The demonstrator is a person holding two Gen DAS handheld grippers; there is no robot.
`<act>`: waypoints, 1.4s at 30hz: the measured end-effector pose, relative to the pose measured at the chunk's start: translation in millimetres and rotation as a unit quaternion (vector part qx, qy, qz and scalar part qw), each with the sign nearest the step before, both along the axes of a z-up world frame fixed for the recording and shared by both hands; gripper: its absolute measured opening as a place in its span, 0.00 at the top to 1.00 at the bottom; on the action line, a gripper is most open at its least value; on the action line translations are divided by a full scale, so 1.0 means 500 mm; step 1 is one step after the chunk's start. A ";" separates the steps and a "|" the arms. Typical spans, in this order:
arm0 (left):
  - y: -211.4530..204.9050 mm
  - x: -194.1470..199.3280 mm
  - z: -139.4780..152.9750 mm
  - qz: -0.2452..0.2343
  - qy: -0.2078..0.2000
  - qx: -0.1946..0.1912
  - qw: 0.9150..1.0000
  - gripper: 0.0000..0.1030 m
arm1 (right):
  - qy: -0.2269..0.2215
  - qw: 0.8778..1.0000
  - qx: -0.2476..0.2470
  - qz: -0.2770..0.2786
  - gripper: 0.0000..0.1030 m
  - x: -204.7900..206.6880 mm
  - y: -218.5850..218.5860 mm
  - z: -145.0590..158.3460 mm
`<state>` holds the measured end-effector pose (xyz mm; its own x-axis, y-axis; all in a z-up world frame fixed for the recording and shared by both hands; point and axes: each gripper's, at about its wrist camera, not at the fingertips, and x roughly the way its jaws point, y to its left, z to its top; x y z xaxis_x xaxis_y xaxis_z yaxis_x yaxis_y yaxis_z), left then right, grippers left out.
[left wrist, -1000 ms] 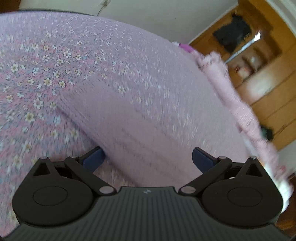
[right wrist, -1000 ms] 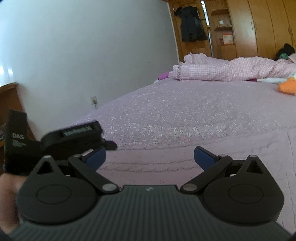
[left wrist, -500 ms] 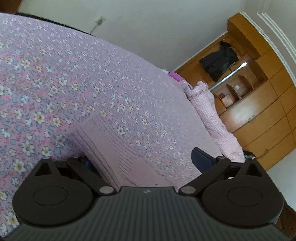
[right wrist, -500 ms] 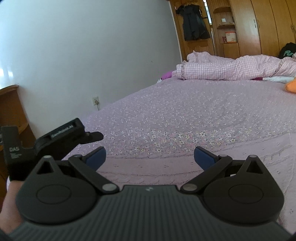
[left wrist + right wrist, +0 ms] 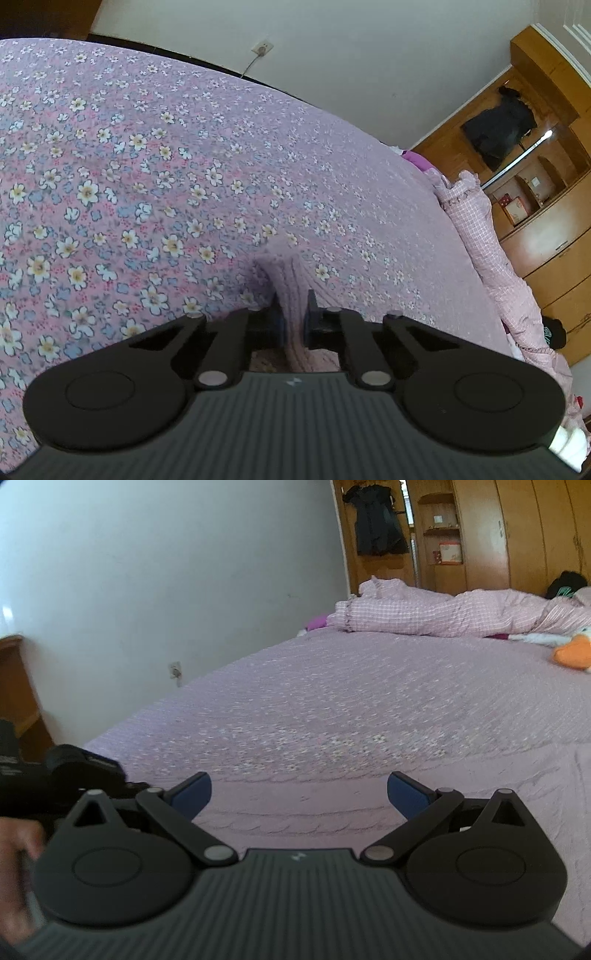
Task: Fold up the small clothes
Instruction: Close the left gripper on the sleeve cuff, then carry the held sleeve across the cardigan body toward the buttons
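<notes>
Bedroom with a white wall (image 5: 351,55) and a wooden wardrobe (image 5: 517,535); the working surface is a bed covered by a lilac floral bedspread (image 5: 147,166). A rumpled pink checked quilt (image 5: 443,613) lies along the far edge of the bedspread, and an orange plush toy (image 5: 572,653) sits just beside the quilt's right end. A wall socket (image 5: 262,47) shows above the bedspread's far-left edge.

Left gripper (image 5: 293,323): held low over the bedspread and tilted, its jaws drawn together and clamped on a raised fold of a pink cable-knit garment (image 5: 291,288). The pinched fold stands up as a narrow ridge whose long axis runs straight away from the gripper, its rounded tip pointing toward the wall. In the right wrist view the same gripper appears as a dark, blurred body at the near-left corner of the bedspread, with a hand (image 5: 18,867) behind it.

Right gripper (image 5: 299,794): held level, looking along the bedspread toward the quilt, jaws spread wide with nothing between them. The garment (image 5: 314,812) lies flat on the bedspread directly beneath and ahead of it, its cable ribs running left to right across the view.

Change from half a second earlier: the left jaws, then wide apart over the garment's edge, have closed on the fold; the right gripper remains spread, with almost the same outlook.
</notes>
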<state>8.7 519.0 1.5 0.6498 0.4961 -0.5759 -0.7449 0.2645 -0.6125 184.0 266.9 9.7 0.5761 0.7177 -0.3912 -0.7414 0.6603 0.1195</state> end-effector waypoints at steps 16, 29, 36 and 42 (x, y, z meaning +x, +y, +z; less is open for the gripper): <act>-0.051 0.073 0.093 -0.097 0.073 0.018 0.992 0.92 | 0.045 0.996 -0.069 -0.032 0.00 0.083 -0.045 0.038; -0.186 0.218 0.208 -0.219 0.079 0.076 0.969 0.92 | 0.033 0.995 -0.073 -0.066 0.00 0.152 -0.201 0.091; -0.298 0.300 0.242 -0.272 0.100 0.101 0.952 0.92 | 0.062 0.991 -0.054 -0.101 0.00 0.188 -0.316 0.089; -0.419 0.377 0.246 -0.321 0.125 0.121 0.931 0.92 | 0.080 0.987 -0.045 -0.131 0.00 0.225 -0.427 0.079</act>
